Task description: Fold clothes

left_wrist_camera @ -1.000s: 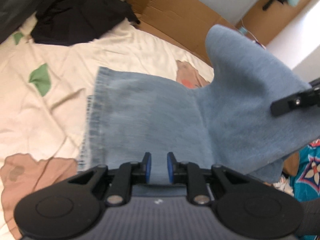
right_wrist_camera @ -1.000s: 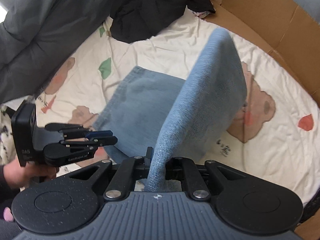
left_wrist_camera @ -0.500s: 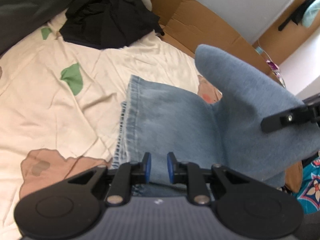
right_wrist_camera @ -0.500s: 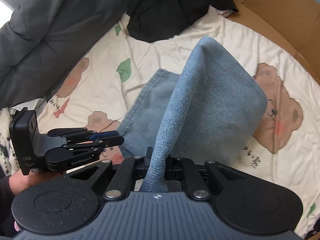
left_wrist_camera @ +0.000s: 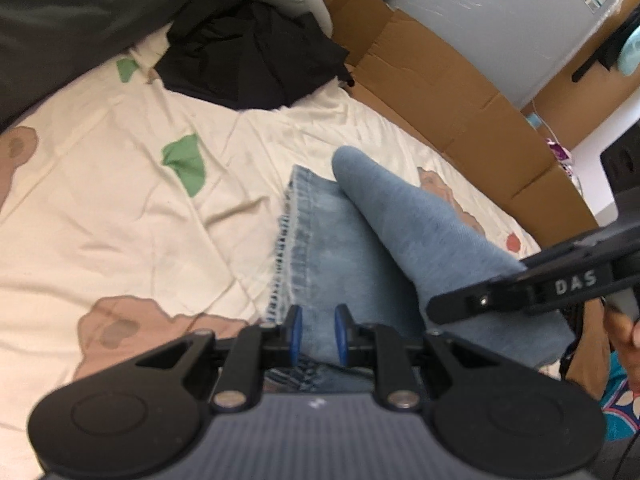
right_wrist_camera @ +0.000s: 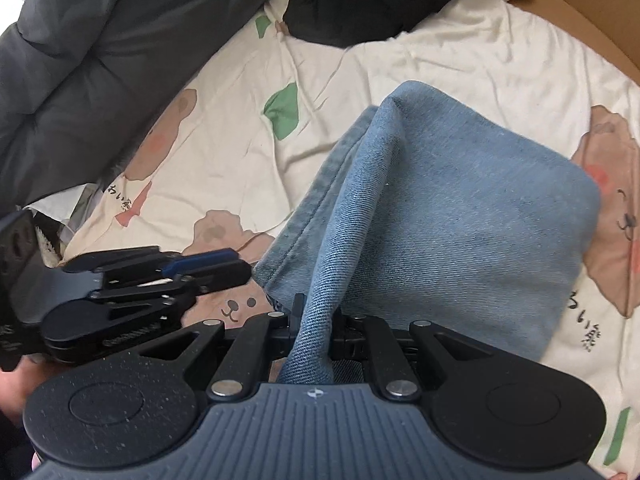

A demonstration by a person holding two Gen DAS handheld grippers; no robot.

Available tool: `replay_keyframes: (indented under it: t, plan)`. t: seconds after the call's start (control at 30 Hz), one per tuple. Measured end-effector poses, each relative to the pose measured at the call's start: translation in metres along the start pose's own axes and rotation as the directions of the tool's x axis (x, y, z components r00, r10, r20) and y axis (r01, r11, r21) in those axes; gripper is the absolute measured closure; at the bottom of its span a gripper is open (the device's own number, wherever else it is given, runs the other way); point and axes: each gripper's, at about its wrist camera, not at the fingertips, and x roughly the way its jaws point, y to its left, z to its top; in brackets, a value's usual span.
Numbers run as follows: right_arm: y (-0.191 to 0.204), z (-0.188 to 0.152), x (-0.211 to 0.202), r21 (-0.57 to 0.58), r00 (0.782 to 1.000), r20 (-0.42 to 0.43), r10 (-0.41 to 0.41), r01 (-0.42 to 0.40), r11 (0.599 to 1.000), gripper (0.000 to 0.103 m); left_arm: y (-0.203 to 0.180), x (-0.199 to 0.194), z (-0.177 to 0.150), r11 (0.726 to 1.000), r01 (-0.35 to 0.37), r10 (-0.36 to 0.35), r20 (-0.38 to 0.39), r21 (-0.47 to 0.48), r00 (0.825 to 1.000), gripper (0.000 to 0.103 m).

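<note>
Light blue jeans lie on the cream bear-print sheet, partly doubled over. My right gripper is shut on a raised fold of the denim, which arches up from its fingers and drops onto the lower layer. In the left wrist view the jeans show their frayed hem, with the right gripper pinching the lifted part low over them. My left gripper hovers at the near edge of the jeans, its blue pads a narrow gap apart with nothing between them. The left gripper sits just left of the jeans' edge.
A heap of black clothes lies at the far end of the bed, with a dark grey quilt along the left. Flattened cardboard lines the far right side. A hand shows at the right edge.
The right gripper has come down and forward with the denim, so the raised fold now stands much lower over the bottom layer. The left gripper has shifted sideways along the near edge, still empty.
</note>
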Motion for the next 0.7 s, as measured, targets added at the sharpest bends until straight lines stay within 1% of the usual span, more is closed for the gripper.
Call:
replay_keyframes:
  t: [0.13, 0.27, 0.33, 0.4, 0.43, 0.53, 0.63, 0.67, 0.7]
  plan:
    - [0.006, 0.0, 0.008, -0.027, 1.0, -0.002, -0.004, 0.004, 1.0, 0.096, 0.007, -0.004, 0.0, 1.0, -0.017, 0.017, -0.001, -0.001, 1.0, 0.085]
    - [0.007, -0.002, 0.021, -0.024, 1.0, -0.002, -0.006, 0.006, 1.0, 0.094, 0.009, -0.003, 0.0, 1.0, -0.026, 0.026, -0.009, -0.006, 1.0, 0.085]
    - [0.007, -0.005, 0.029, -0.021, 1.0, -0.012, 0.0, 0.0, 1.0, 0.083, 0.007, -0.003, 0.001, 1.0, -0.029, 0.029, -0.008, -0.008, 1.0, 0.085]
    - [0.005, -0.009, 0.037, 0.0, 0.999, -0.024, 0.022, -0.022, 1.0, 0.064, 0.006, -0.005, 0.004, 0.999, -0.029, 0.029, 0.002, -0.015, 1.0, 0.082]
    - [0.003, -0.01, 0.04, 0.015, 0.999, -0.029, 0.037, -0.036, 0.999, 0.062, 0.005, -0.006, 0.006, 0.999, -0.029, 0.029, 0.009, -0.02, 1.0, 0.081]
    - [-0.003, -0.012, 0.042, 0.069, 0.995, -0.042, 0.085, -0.082, 0.994, 0.061, 0.004, -0.009, 0.011, 0.999, -0.03, 0.03, 0.028, -0.024, 0.999, 0.08]
    - [-0.007, -0.011, 0.034, 0.087, 0.991, -0.043, 0.129, -0.125, 0.988, 0.058, 0.005, -0.011, 0.014, 0.999, -0.032, 0.033, 0.04, -0.027, 0.999, 0.079]
    - [-0.008, -0.01, 0.029, 0.09, 0.99, -0.041, 0.136, -0.132, 0.987, 0.055, 0.006, -0.012, 0.015, 0.999, -0.032, 0.034, 0.044, -0.033, 0.998, 0.079]
    - [-0.009, -0.009, 0.023, 0.093, 0.989, -0.038, 0.142, -0.138, 0.986, 0.054, 0.006, -0.013, 0.016, 0.999, -0.032, 0.034, 0.047, -0.038, 0.998, 0.079]
